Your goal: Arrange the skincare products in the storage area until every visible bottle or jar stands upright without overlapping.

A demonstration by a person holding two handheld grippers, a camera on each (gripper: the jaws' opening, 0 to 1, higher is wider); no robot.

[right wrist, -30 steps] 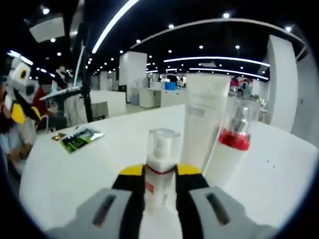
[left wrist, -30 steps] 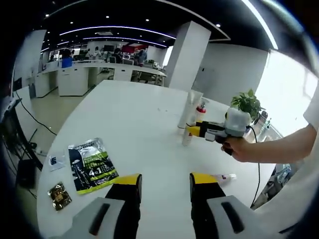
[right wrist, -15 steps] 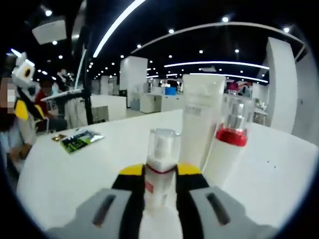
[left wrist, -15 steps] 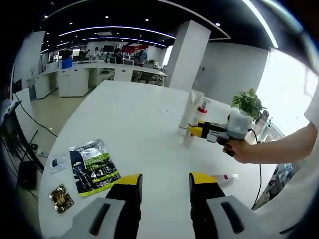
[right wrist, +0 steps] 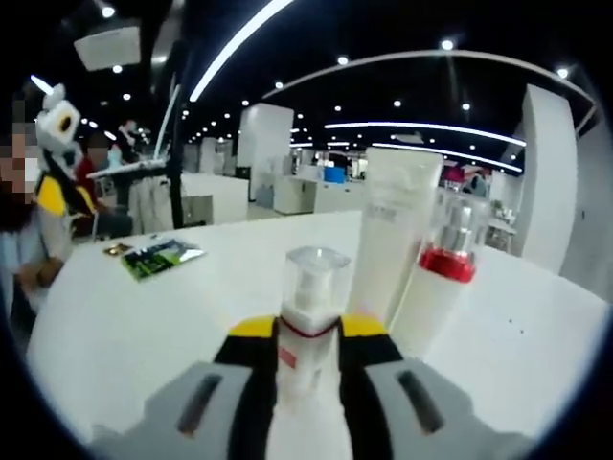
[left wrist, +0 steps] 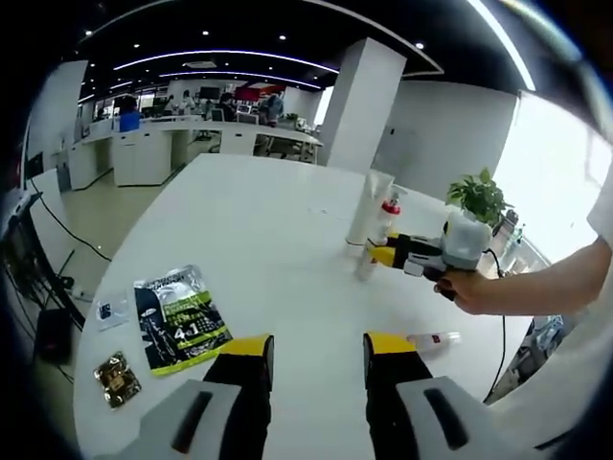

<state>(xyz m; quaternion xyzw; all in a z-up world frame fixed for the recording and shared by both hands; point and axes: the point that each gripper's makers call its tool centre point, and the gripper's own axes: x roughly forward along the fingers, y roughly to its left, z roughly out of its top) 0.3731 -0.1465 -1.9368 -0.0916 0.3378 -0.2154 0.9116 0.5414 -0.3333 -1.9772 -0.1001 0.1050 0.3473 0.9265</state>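
Note:
My right gripper [right wrist: 308, 331] is shut on a small clear-capped spray bottle [right wrist: 311, 297] held upright just above the white table [right wrist: 134, 335]. Right behind it stand a tall white tube [right wrist: 388, 240] and a pump bottle with a red collar [right wrist: 441, 278], close together. In the left gripper view the right gripper [left wrist: 383, 254] holds the spray bottle [left wrist: 366, 263] just in front of the white tube [left wrist: 368, 207] and the red-collared bottle [left wrist: 387, 217]. Another small bottle [left wrist: 431, 338] lies on its side near the table edge. My left gripper [left wrist: 316, 350] hangs open over the table, holding nothing.
A green-and-black sachet [left wrist: 177, 316], a small gold packet [left wrist: 115, 377] and a small clear packet [left wrist: 108, 310] lie at the table's left. A potted plant [left wrist: 476, 196] stands at the far right. A person's arm [left wrist: 536, 287] reaches in from the right.
The right gripper with the spray bottle has drifted slightly right and away from the tube pair. The left gripper stays still and open.

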